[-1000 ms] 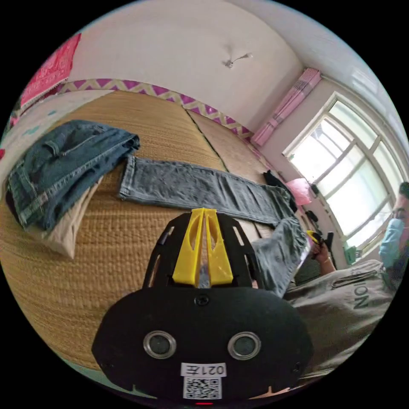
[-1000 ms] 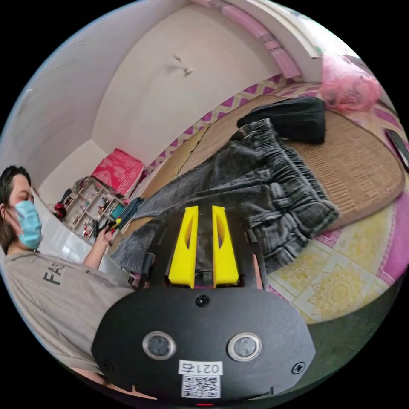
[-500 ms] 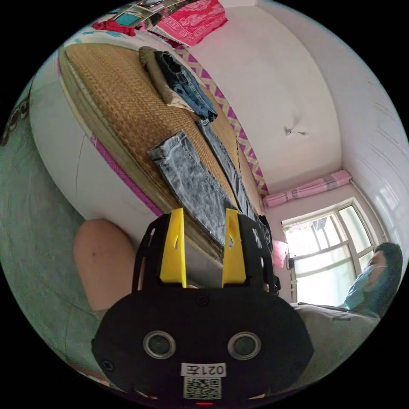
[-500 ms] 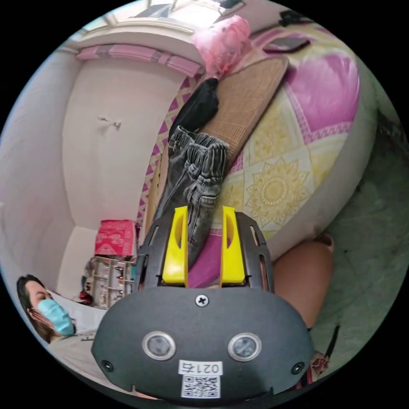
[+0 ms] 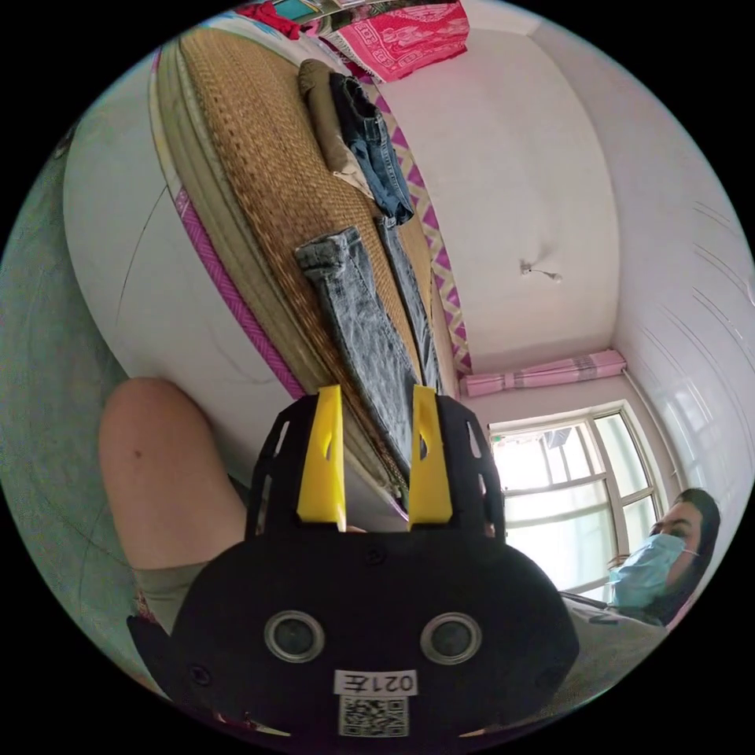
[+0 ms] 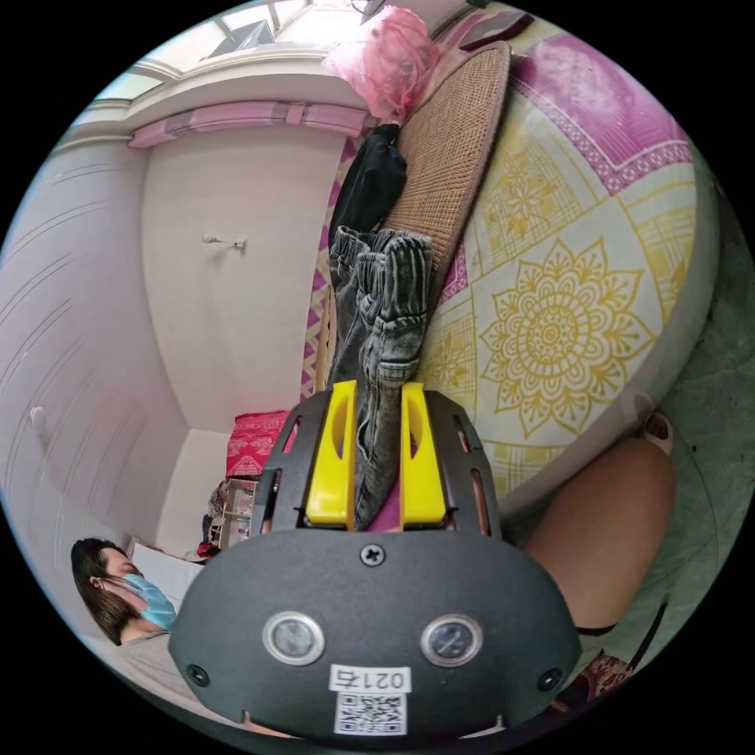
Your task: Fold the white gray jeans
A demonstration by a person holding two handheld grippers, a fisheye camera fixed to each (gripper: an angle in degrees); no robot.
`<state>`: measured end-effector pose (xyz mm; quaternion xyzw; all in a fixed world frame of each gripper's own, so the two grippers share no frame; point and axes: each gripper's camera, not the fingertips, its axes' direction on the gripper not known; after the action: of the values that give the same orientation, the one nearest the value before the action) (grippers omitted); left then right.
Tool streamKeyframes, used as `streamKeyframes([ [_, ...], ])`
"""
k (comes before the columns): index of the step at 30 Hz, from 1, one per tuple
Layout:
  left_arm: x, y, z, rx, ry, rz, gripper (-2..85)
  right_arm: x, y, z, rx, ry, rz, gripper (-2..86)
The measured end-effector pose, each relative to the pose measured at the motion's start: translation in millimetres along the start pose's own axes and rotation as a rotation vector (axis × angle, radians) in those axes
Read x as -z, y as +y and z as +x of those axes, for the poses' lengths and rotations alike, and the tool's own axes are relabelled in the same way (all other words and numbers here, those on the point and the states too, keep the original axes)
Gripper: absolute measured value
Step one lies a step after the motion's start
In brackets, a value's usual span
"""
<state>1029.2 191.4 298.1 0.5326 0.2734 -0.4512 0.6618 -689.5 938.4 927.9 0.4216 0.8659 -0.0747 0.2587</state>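
Left gripper view: left gripper (image 5: 370, 464) jaws apart | right gripper (image 6: 375, 456) jaws apart, gray jeans (image 6: 381, 314) between

A white sticker (image 5: 375, 682) with short print and a square code sits bottom centre in the left gripper view. A second sticker (image 6: 370, 679) sits likewise in the right gripper view.

The jeans (image 5: 358, 314) lie along the mat (image 5: 259, 157) on the bed (image 6: 566, 314), folded clothes (image 5: 362, 141) beyond their leg ends.

Both jaw pairs now apart, left gripper (image 5: 370, 464) and right gripper (image 6: 376, 456) off the gray jeans (image 6: 377, 314).
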Motion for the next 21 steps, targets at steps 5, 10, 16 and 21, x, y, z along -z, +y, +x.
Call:
streamKeyframes([
  [5,4.2,-0.5,0.7,-0.002,-0.023,0.0,11.8,4.5,-0.2,8.4,-0.004,-0.017,0.002,8.2],
  [10,3.1,2.7,-3.0,0.005,-0.01,-0.006,9.9,9.3,-1.1,17.4,-0.009,-0.034,0.01,7.9],
  [16,-11.4,-8.5,-11.7,0.0,0.006,-0.026,9.3,15.6,-5.1,28.5,-0.013,-0.047,0.011,7.5],
  [21,-15.8,-14.0,-17.8,0.014,-0.001,-0.015,8.8,20.9,-10.5,35.9,-0.018,-0.053,0.007,7.3],
])
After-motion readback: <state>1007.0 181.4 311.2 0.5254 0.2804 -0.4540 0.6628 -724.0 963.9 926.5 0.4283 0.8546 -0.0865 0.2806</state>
